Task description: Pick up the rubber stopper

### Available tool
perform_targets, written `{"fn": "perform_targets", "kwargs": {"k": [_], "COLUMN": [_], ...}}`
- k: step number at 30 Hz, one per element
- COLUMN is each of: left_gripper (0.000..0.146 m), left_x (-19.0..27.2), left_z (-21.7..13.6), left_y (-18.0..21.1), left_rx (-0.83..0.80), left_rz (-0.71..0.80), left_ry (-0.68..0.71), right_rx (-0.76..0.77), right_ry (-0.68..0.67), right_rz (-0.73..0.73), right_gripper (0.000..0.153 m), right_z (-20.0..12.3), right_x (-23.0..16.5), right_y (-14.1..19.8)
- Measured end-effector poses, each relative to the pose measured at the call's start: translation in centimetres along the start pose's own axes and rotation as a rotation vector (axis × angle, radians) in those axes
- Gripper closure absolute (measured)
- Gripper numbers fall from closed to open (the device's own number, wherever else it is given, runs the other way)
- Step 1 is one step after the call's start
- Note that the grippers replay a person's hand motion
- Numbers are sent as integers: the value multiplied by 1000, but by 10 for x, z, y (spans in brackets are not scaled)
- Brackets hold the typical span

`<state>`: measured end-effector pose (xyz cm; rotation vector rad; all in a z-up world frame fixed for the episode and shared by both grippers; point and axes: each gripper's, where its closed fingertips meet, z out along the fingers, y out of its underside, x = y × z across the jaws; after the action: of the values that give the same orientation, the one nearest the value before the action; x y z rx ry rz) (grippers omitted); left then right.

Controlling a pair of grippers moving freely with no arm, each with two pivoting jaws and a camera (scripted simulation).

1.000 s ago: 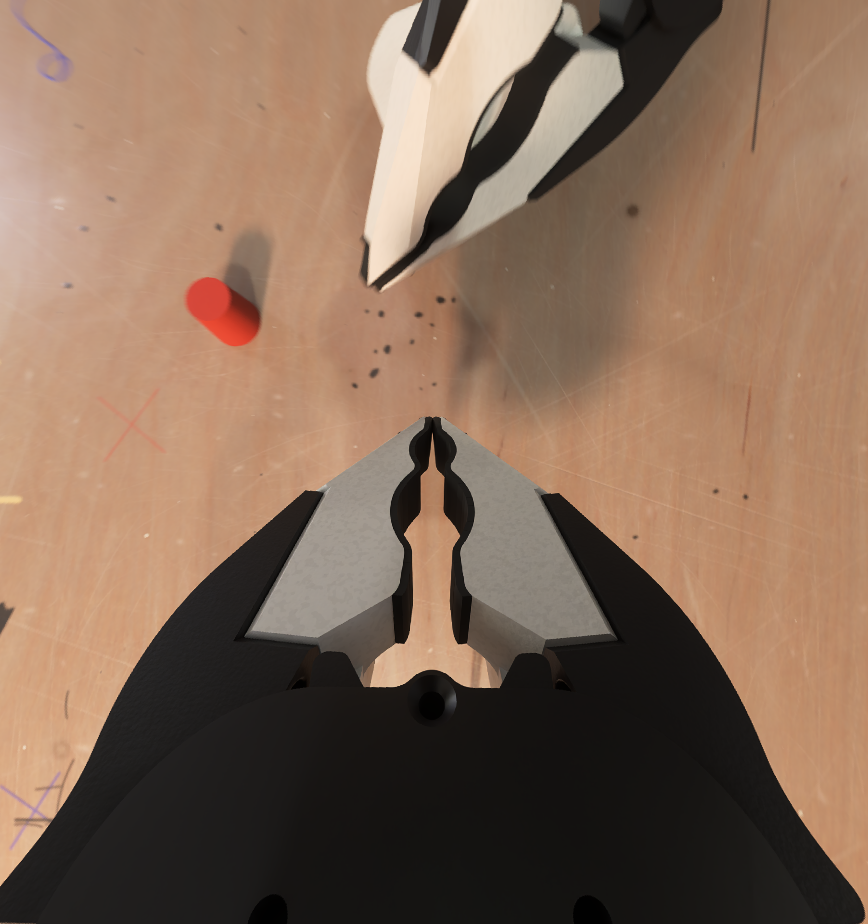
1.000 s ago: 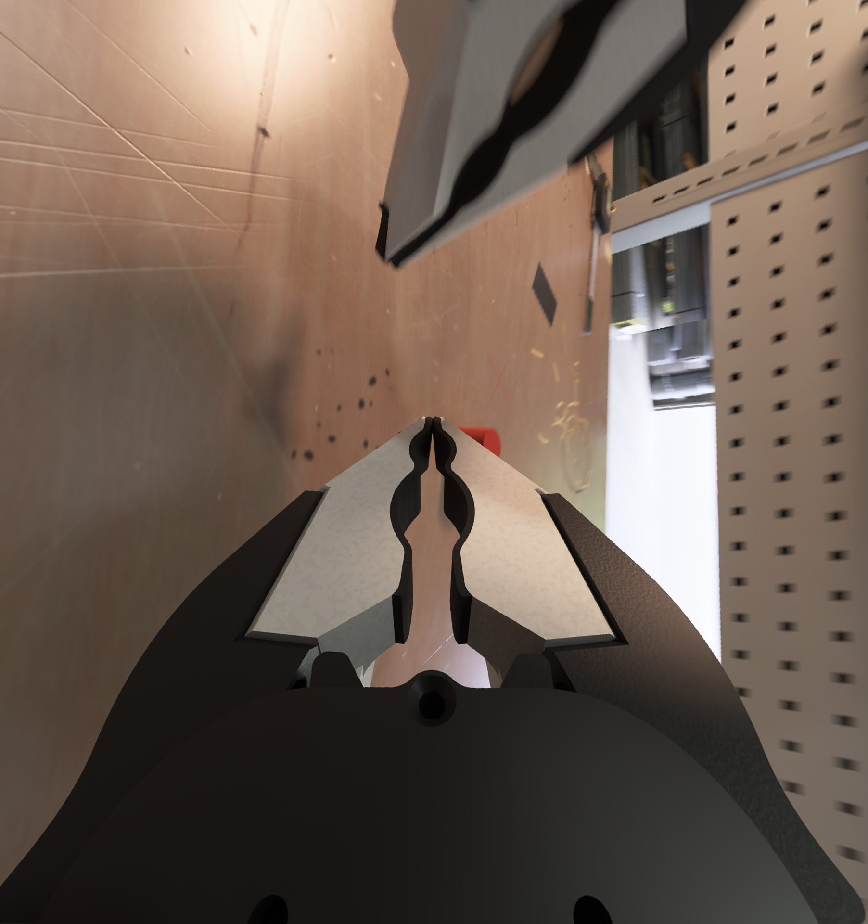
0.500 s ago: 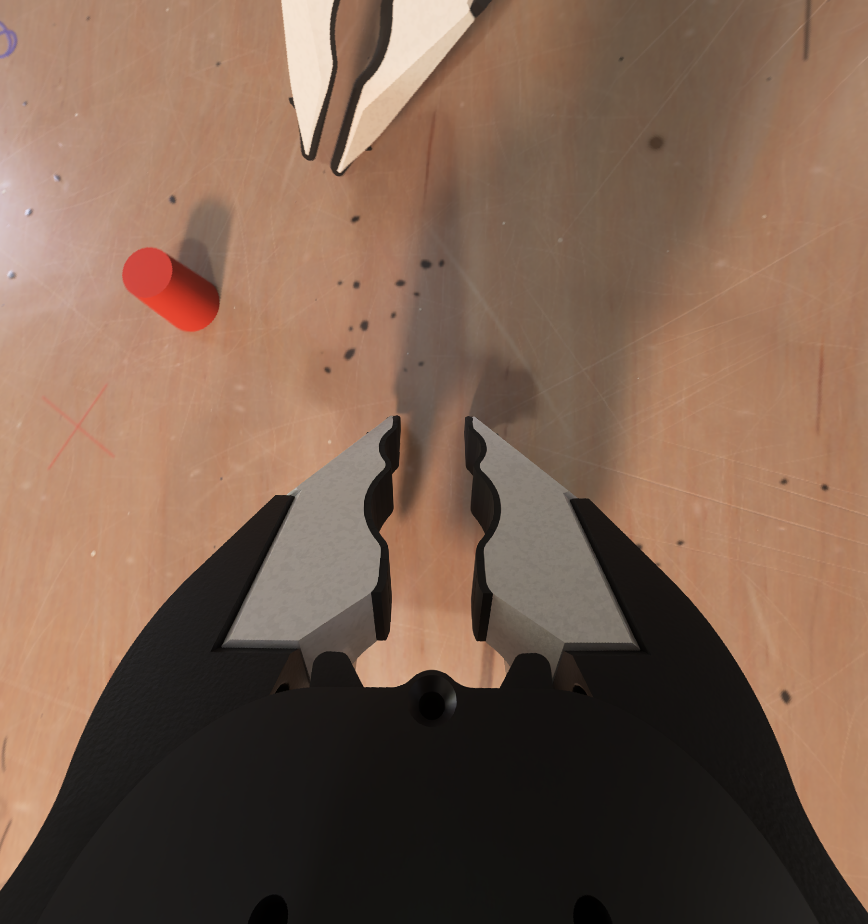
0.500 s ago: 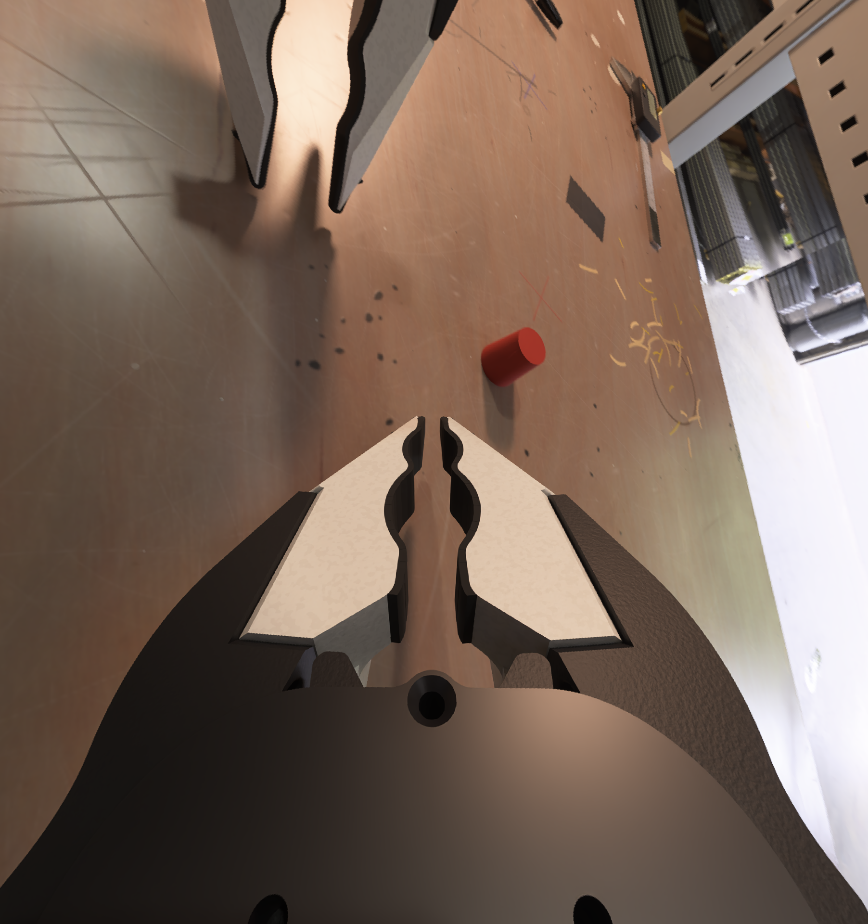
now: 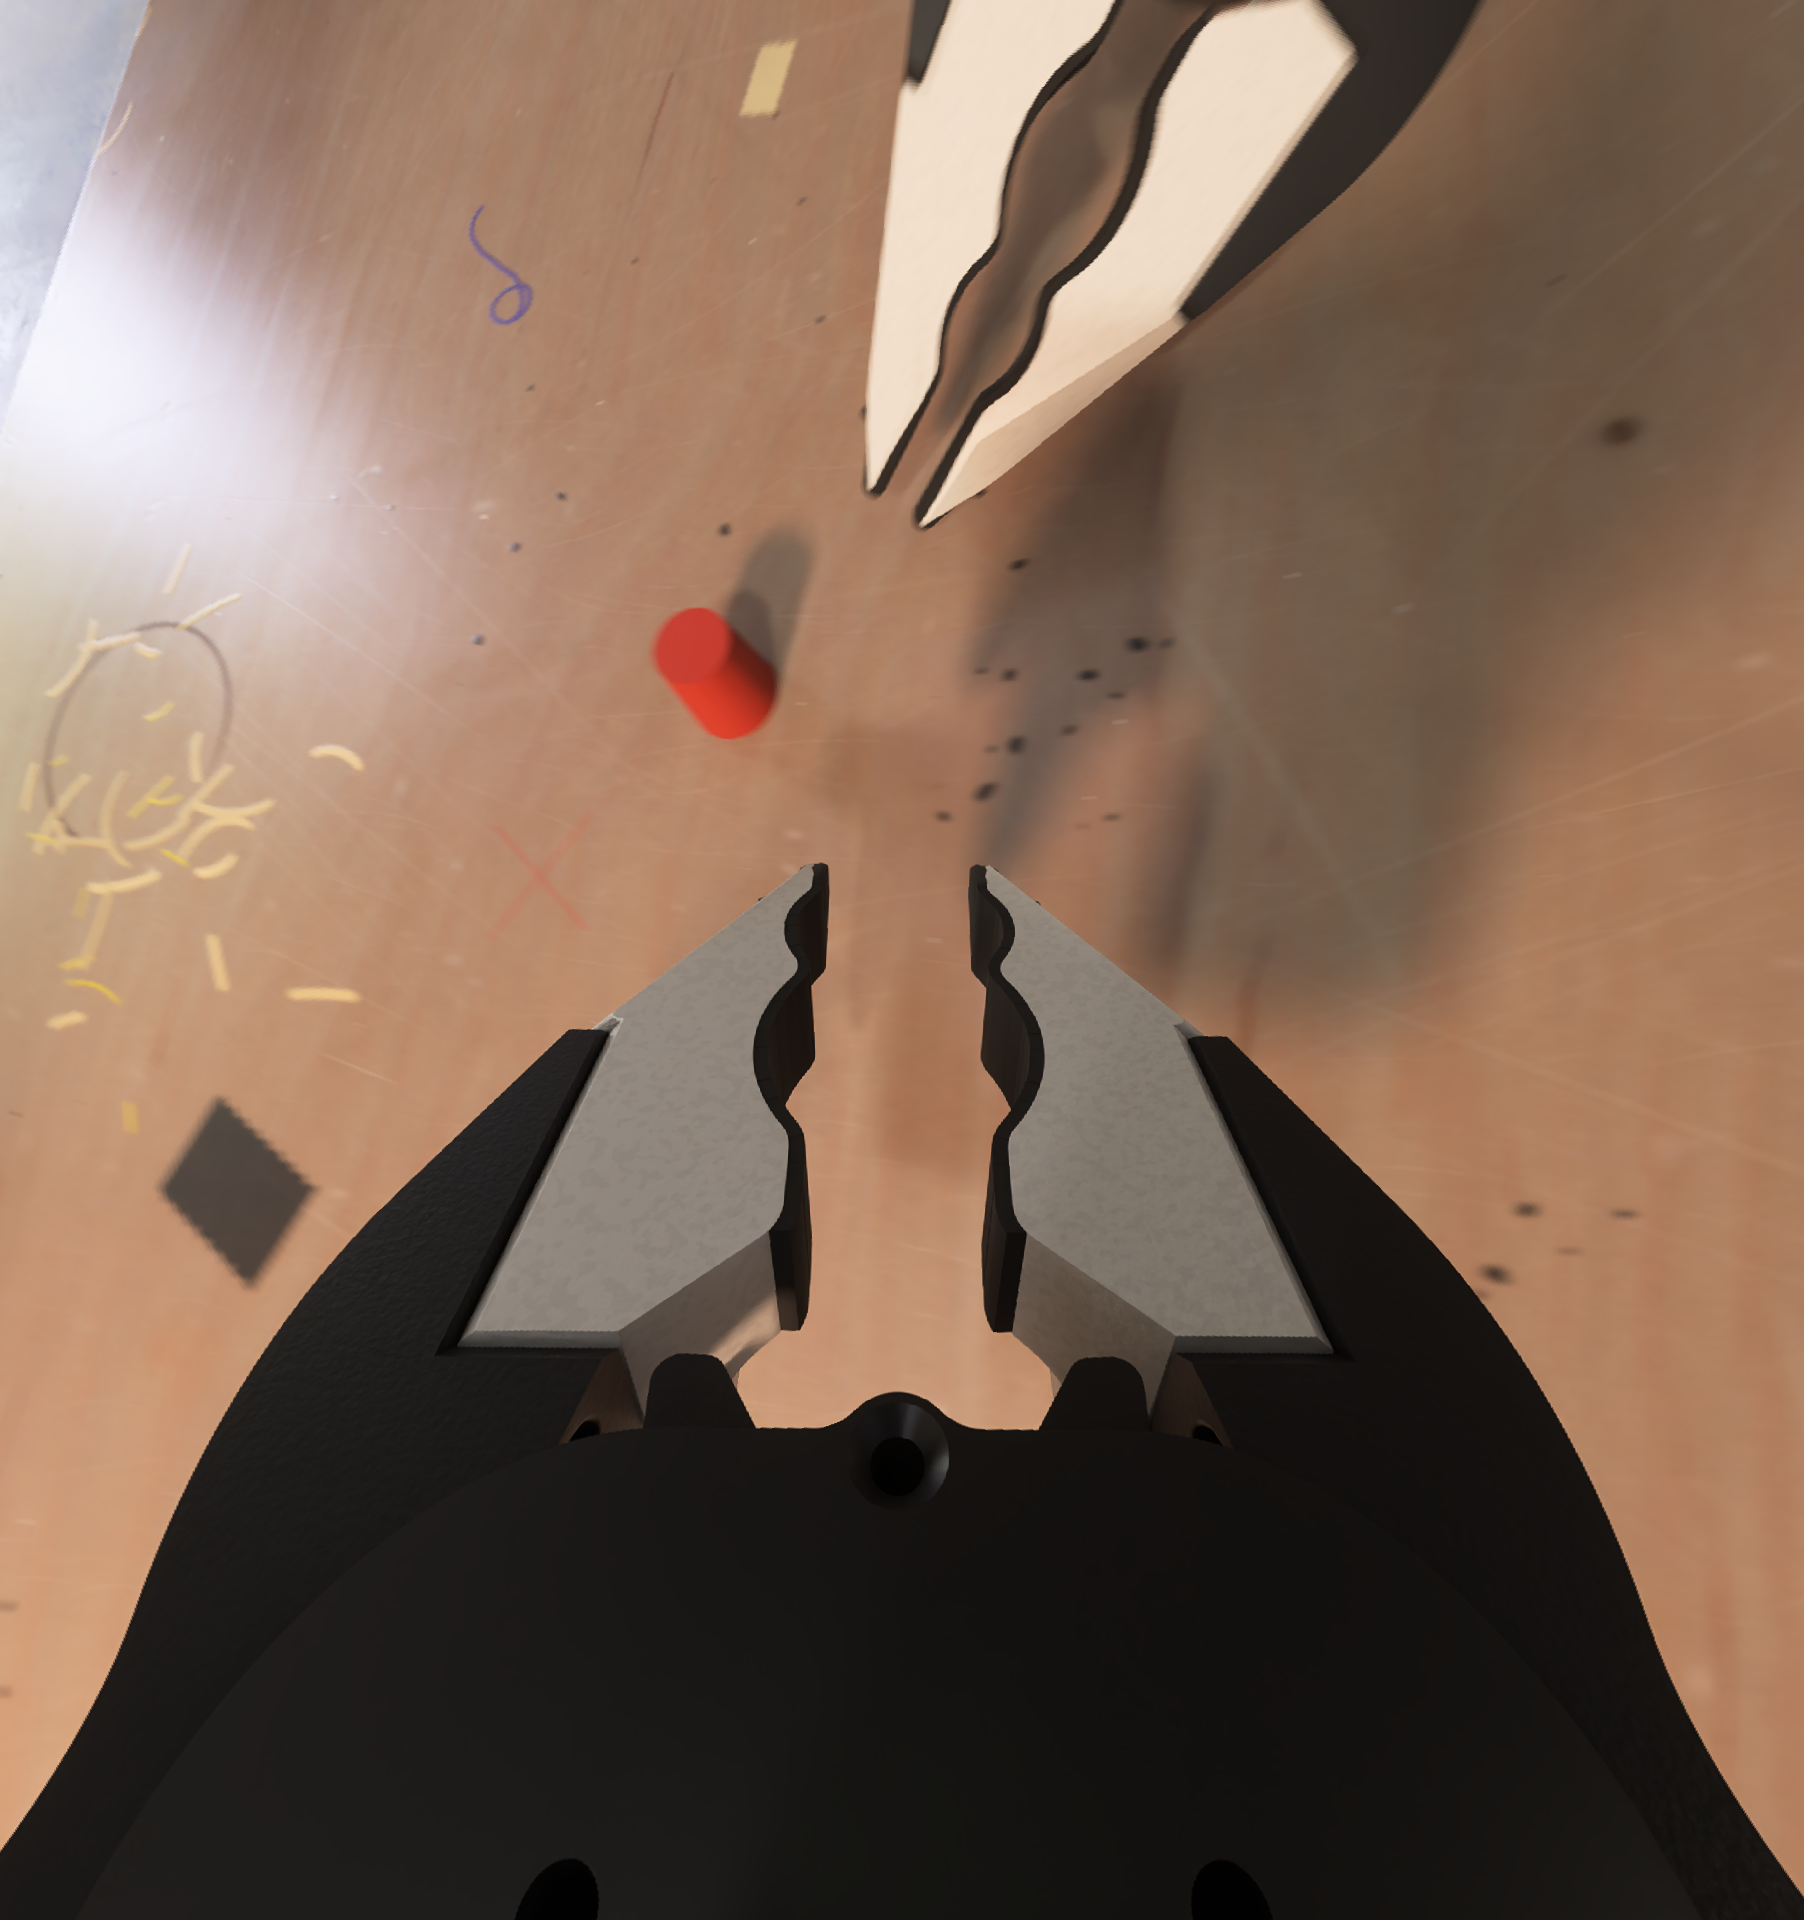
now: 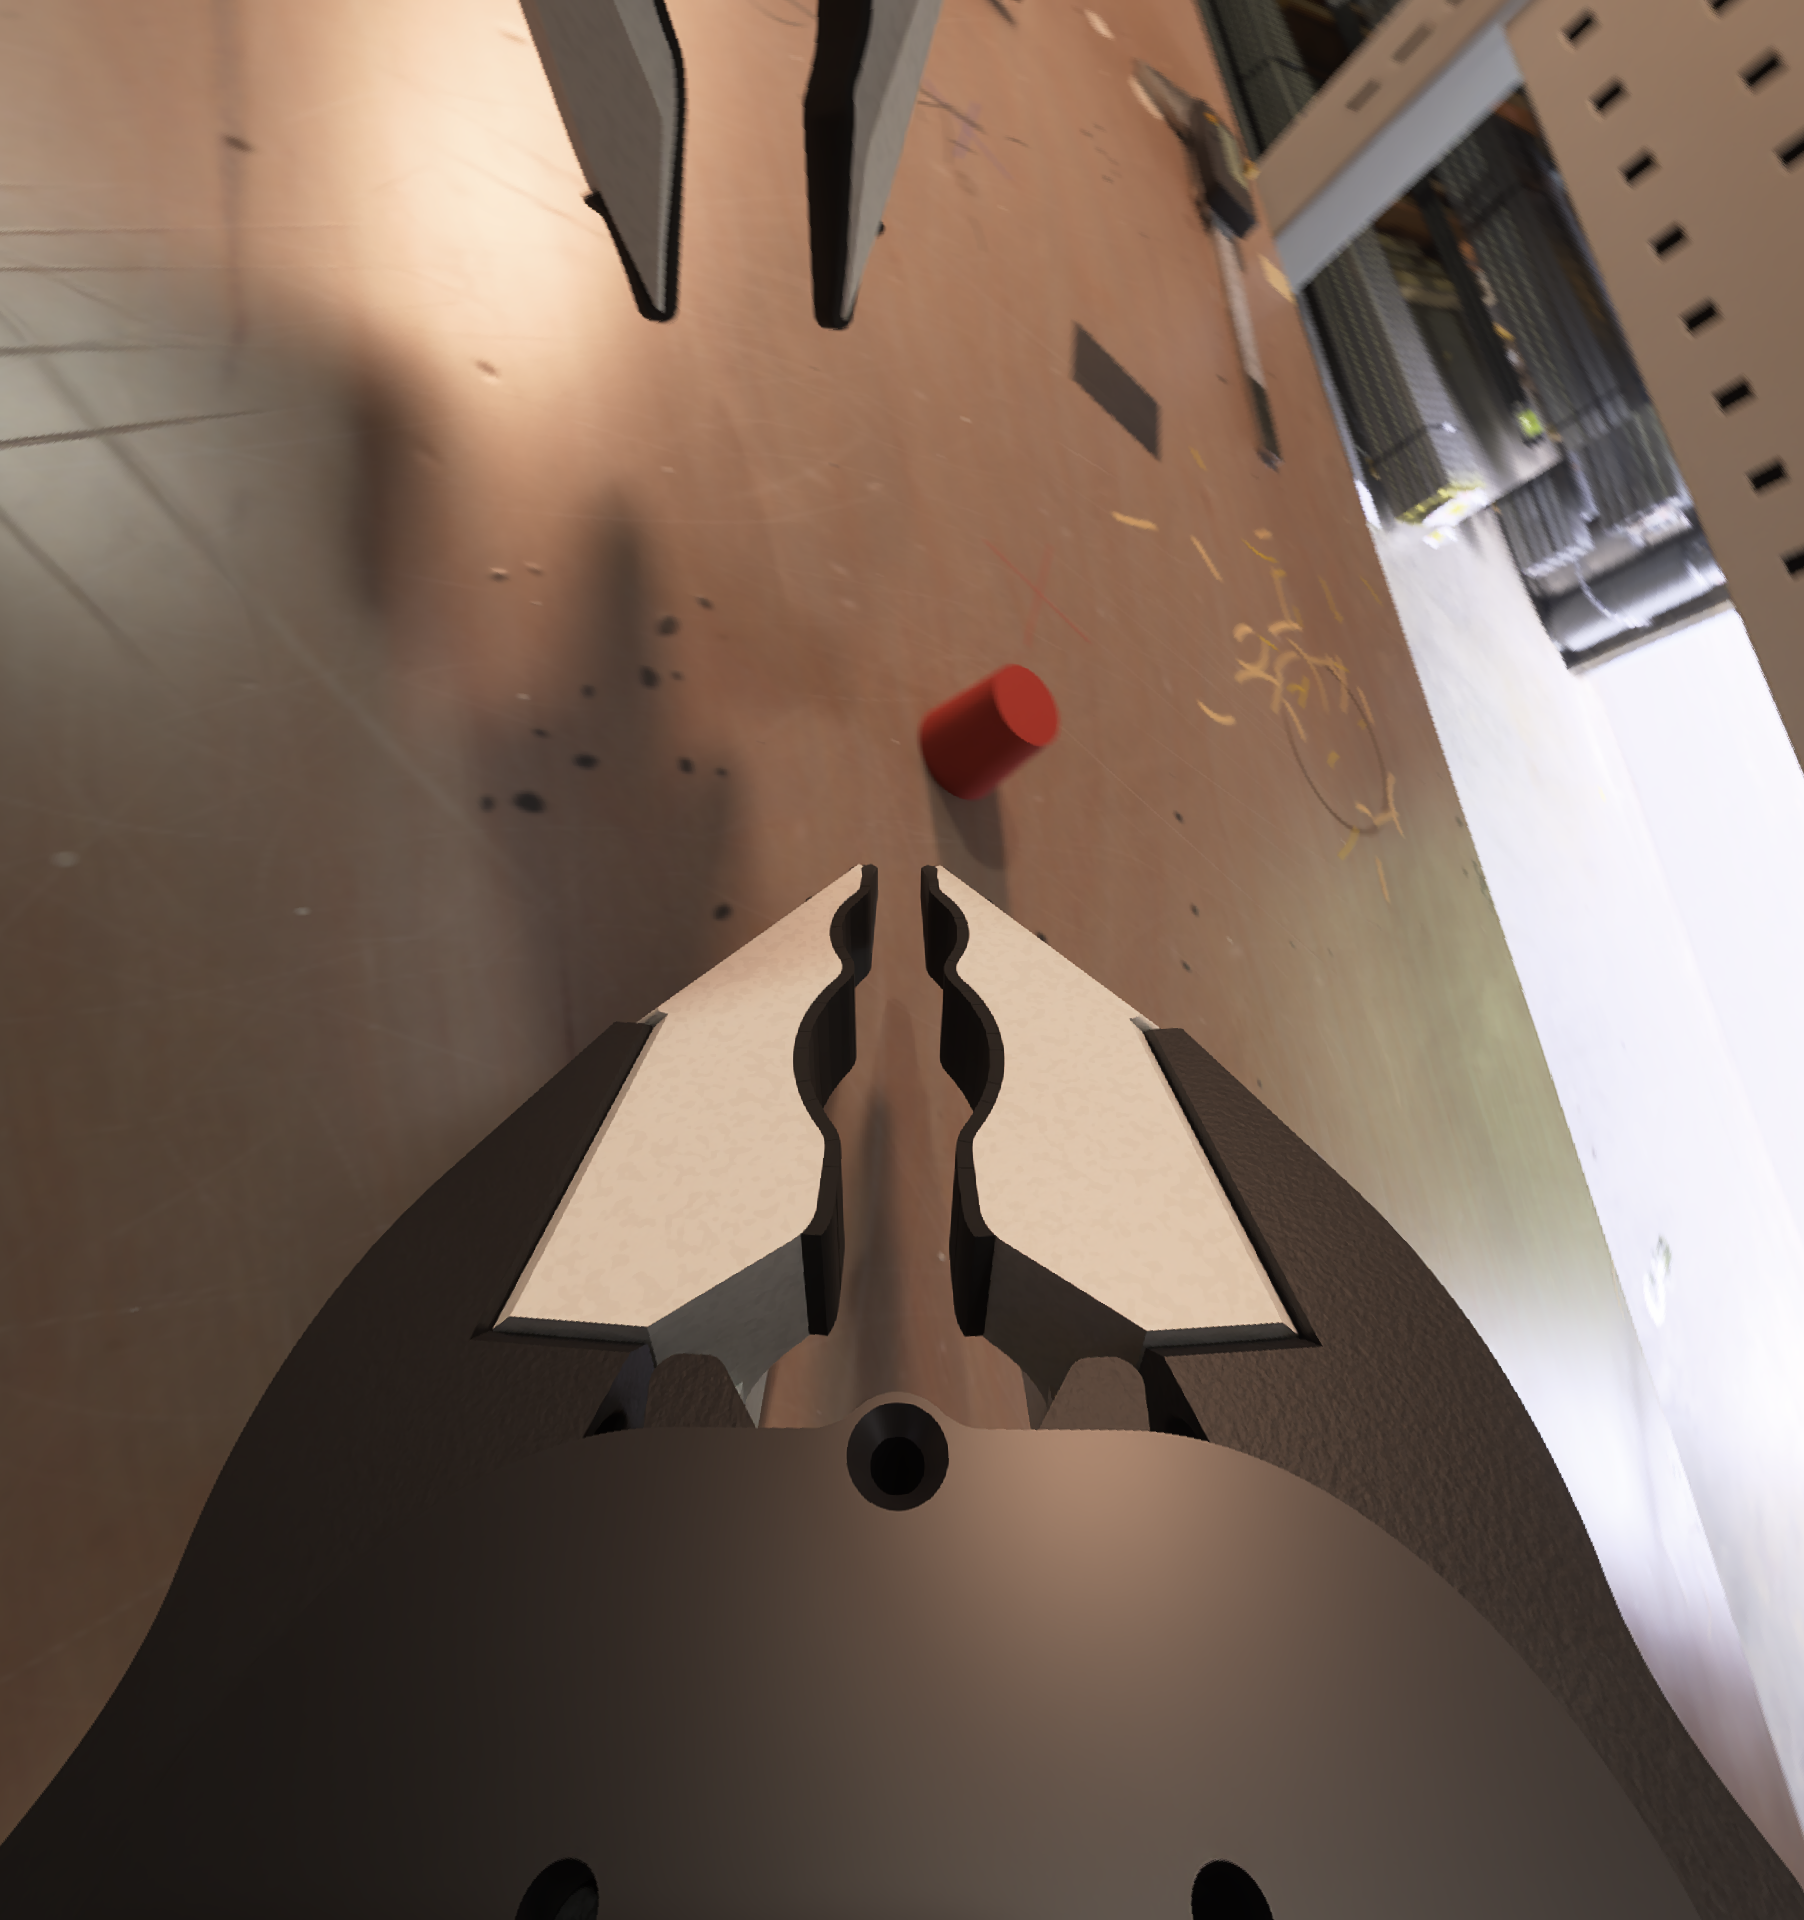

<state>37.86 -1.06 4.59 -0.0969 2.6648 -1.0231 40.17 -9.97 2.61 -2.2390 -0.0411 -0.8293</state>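
Left gripper (image 5: 898, 878) jaws parted wide; right gripper (image 6: 898, 878) parted narrowly, both empty

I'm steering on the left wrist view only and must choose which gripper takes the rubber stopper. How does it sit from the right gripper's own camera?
Observer: The rubber stopper is on the table just ahead of the right gripper, a little to the right of its fingertip line. Nothing lies between them.
Operator: Would its jaws fit round it as they stand?
Observer: Probably not. Seen head-on, the gap at the tips looks narrower than the stopper.
Operator: Anything beyond the stopper on that side?
Observer: Past the table's edge stands a perforated panel, which your view does not show.
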Motion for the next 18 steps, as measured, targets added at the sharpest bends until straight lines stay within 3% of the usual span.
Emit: {"fn": "perform_targets", "kwargs": {"k": [7, 12, 18], "left_gripper": [110, 110, 109], "left_x": [-52, -58, -48], "left_z": [30, 58, 78], "left_y": [-5, -16, -15], "left_rx": [-94, -134, -176], "left_rz": [141, 22, 57], "left_ry": [121, 180, 262], "right_rx": [-4, 6, 8], "right_ry": [100, 148, 146], "right_rz": [180, 271, 304], "right_gripper": [137, 135, 135], "right_z": [-7, -10, -13], "right_x": [24, 36, 38], "right_y": [14, 17, 18]}}
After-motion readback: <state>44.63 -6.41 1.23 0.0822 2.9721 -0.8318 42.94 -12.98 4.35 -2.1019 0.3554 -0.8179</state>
